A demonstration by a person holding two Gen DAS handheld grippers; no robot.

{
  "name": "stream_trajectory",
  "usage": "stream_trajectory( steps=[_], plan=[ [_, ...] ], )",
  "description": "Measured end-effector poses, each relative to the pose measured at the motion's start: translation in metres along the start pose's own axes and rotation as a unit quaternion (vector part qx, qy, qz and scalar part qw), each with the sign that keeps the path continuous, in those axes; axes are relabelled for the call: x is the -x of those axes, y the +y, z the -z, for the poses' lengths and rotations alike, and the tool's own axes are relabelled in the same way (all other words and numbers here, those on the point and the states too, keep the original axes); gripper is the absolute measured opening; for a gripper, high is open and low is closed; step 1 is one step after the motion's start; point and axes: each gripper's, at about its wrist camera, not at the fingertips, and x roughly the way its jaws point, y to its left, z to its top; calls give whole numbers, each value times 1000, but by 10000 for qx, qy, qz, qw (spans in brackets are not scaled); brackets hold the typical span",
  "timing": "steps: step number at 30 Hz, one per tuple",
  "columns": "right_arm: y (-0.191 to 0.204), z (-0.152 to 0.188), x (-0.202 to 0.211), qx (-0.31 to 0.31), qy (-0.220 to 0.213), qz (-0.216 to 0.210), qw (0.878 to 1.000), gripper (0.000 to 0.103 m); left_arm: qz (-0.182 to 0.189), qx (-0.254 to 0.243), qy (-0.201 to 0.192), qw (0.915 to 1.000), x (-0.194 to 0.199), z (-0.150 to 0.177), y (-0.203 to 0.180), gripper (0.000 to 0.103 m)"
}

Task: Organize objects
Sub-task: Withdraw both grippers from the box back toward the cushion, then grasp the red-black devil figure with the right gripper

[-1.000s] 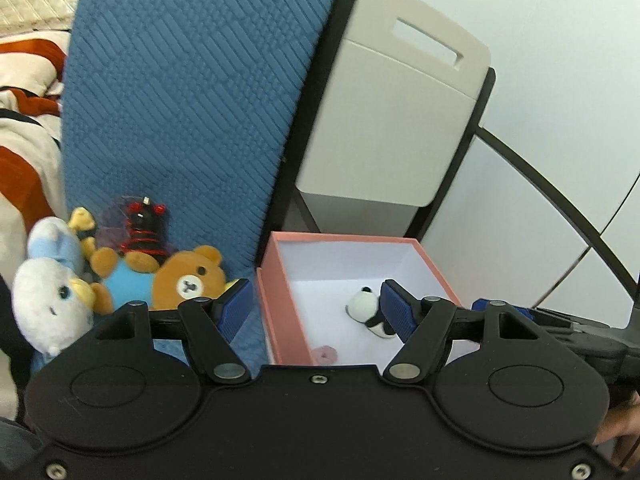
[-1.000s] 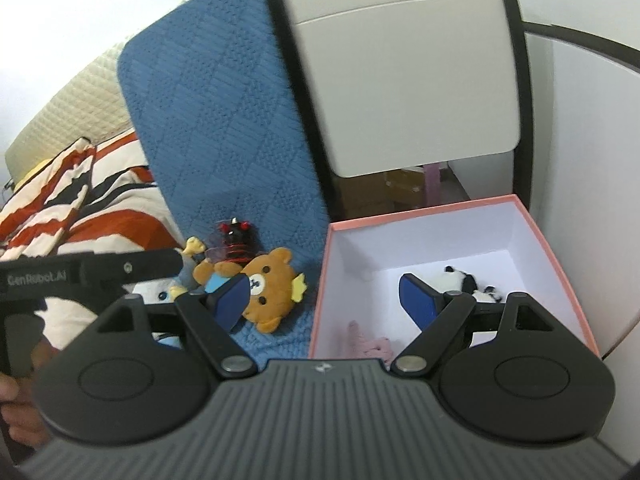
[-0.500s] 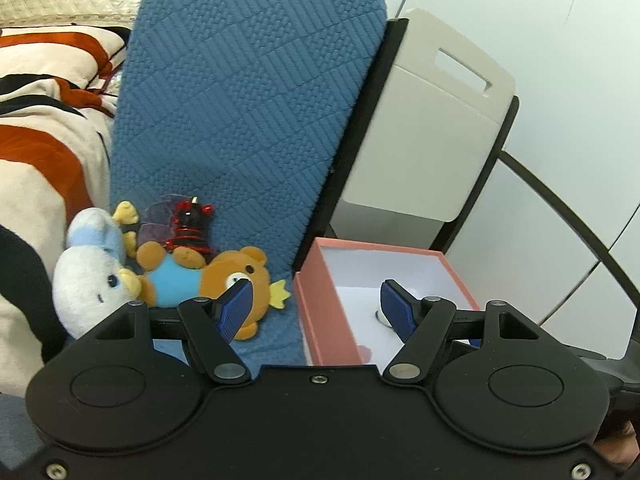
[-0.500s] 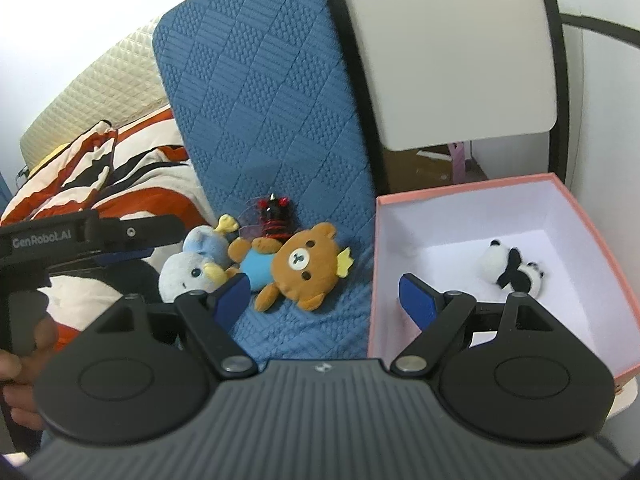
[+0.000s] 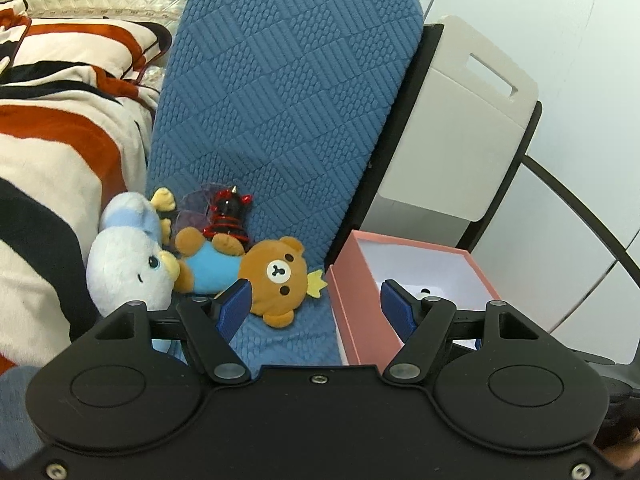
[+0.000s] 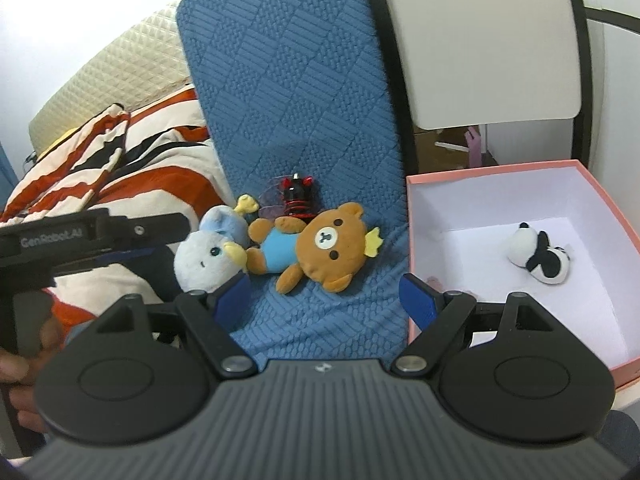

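Three soft toys heaped on a quilted blue cushion (image 6: 304, 80) just ahead of both claws: fuzzy brown bear plush (image 6: 320, 246) in a light-blue shirt, pale fleecy duck plush (image 6: 204, 258) with yellow beak, glossy black-and-red figurine (image 6: 298, 200) behind. Left gripper (image 5: 316, 304) with blue ribbed pads apart, empty, bear beside its left pad. Right gripper (image 6: 326, 300) likewise spread, empty. Right of the claws, square pink cardboard box (image 6: 600, 200), white inside, holding a small panda plush (image 6: 540, 254)
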Motion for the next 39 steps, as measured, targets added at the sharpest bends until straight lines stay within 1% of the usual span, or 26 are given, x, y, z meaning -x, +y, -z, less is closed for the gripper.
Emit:
stream_trajectory(
  steps=[5, 11, 13, 15, 16, 18, 20, 23, 24, 26, 29, 33, 36, 39],
  plan=[
    [4, 1, 0, 56, 20, -10, 10000, 83, -30, 12, 55, 10000, 1, 7, 3, 69],
    [8, 0, 3, 108, -3, -69, 9999, 83, -122, 35, -39, 9999, 10, 7, 2, 69],
    [10, 0, 4, 121, -4, -104, 9999, 83, -170, 26, -78, 9998, 12, 5, 1, 71],
    [10, 0, 3, 133, 5, -128, 9998, 83, -206, 39, -135, 9997, 14, 5, 2, 78],
    [11, 0, 3, 139, 0, -123, 9998, 83, -239, 52, -157, 9996, 13, 5, 2, 79],
    [11, 0, 0, 133, -2, -137, 9998, 83, -348, 81, -178, 9992, 11, 5, 5, 87],
    [10, 0, -5, 121, 10, -150, 9998, 83, -410, 103, -246, 9988, 9, 6, 8, 90],
    [10, -2, -15, 110, 35, -168, 9998, 83, -485, 197, -256, 9983, 0, 6, 17, 97],
    [10, -3, -19, 108, 42, -163, 9998, 83, -527, 220, -252, 9981, -4, 6, 20, 98],
    [10, -5, -27, 96, 31, -177, 9998, 83, -663, 236, -207, 9973, -15, 4, 26, 99],
    [9, -9, -41, 66, 30, -139, 9999, 83, -996, 218, -99, 9947, -31, 0, 32, 99],
    [7, -15, -64, -19, 83, -150, 9999, 83, -998, 407, -100, 9941, -51, -7, 51, 101],
    [7, -20, -86, -34, 163, -173, 9997, 83, -1199, 460, -46, 9917, -68, -14, 66, 101],
    [7, -27, -111, -17, 247, -201, 9995, 83, -1316, 533, -2, 9899, -85, -20, 83, 101]
  ],
)
